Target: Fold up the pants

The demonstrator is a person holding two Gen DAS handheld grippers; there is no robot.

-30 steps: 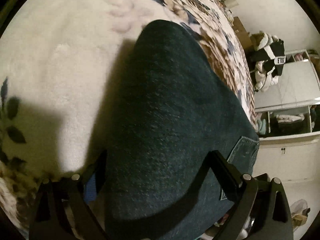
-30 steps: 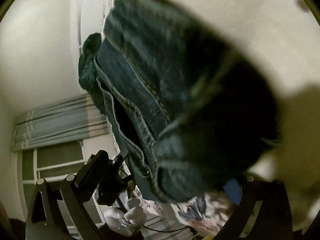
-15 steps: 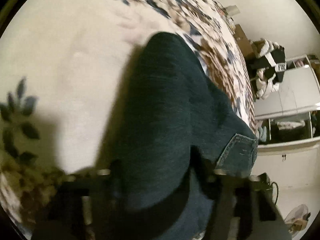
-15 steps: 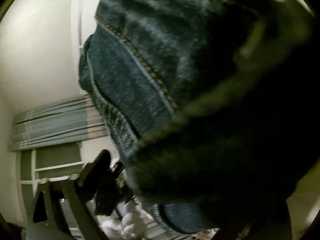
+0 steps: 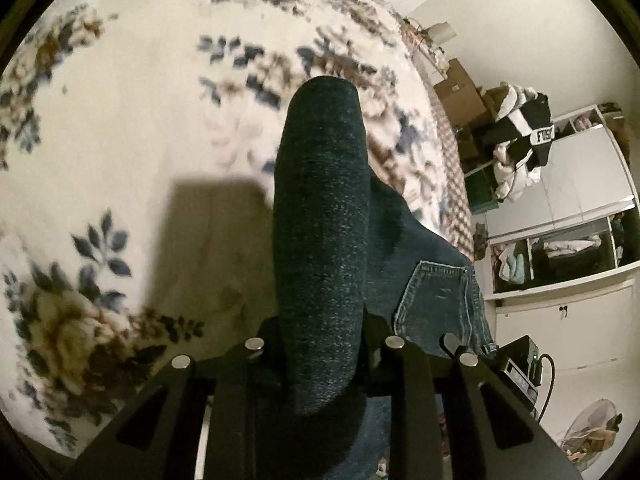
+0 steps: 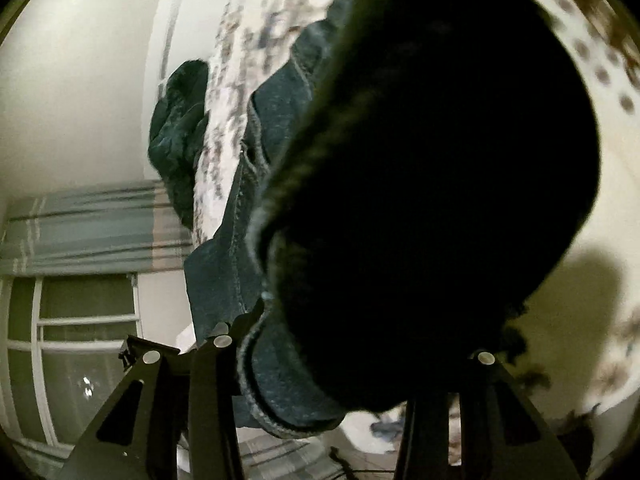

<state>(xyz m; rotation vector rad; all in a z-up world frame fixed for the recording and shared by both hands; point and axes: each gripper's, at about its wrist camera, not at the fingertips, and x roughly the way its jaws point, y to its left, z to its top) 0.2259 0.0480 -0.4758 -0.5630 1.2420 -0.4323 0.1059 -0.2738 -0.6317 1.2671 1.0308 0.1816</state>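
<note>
The jeans (image 5: 320, 248) are lifted off the bed, a long dark fold of denim running straight out from the left gripper (image 5: 322, 344), whose two black fingers (image 5: 240, 392) are pinched tight on the cloth so that it bulges up between them. Just to the right of that fold a back pocket (image 5: 436, 300) with light stitching hangs down toward the edge of the mattress. Under the denim lies a cream blanket (image 5: 132, 152) printed with blue and brown flowers, and the fabric throws a dark square shadow (image 5: 216, 236) onto it. Past the bed, along the wall, stand cardboard boxes (image 5: 460, 92), a heap of black and white clothes (image 5: 524, 140) and a white cabinet (image 5: 568, 308) with open shelves. From the right gripper (image 6: 352, 356), the jeans (image 6: 440, 160) fill nearly the whole view as a black, shaded mass, with a rolled hem or waistband in blue denim curling at the bottom between the fingers (image 6: 208, 392); these are closed on a thick bunch of the cloth. Off to the left hang a dark green garment (image 6: 176, 140), a striped grey curtain (image 6: 80, 232) and a window (image 6: 76, 344).
</note>
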